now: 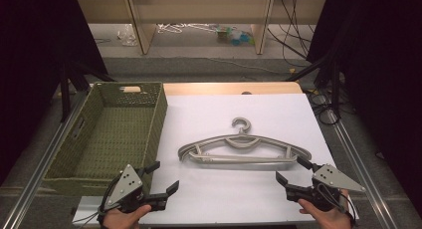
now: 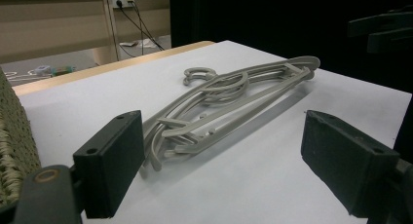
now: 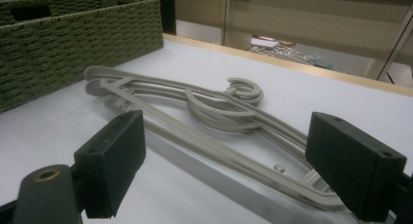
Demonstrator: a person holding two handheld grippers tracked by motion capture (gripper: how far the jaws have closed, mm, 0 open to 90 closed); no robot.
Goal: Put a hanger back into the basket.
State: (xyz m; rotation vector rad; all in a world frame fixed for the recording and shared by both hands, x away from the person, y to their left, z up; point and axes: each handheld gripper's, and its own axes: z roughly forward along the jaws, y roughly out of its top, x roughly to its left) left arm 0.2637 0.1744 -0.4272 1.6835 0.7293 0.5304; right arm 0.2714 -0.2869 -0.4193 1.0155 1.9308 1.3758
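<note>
A small stack of grey plastic hangers [image 1: 244,150] lies flat on the white table top [image 1: 234,199], hooks pointing to the far side. My left gripper [image 1: 165,175] is held near the front edge, just left of the hangers' left end, and is open with nothing between its pads. In the left gripper view the hangers [image 2: 229,95] lie ahead of the open left gripper [image 2: 231,160]. My right gripper [image 1: 289,168] stands open by the hangers' right end without touching it. The right gripper view has the hangers [image 3: 209,112] close before the open right gripper [image 3: 229,170].
A green woven basket [image 1: 158,119] with nothing in it stands at the left of the table, its wall beside the hangers [image 3: 73,34]. A wooden strip [image 1: 229,87] edges the far side. Black curtains, cables and table legs lie beyond.
</note>
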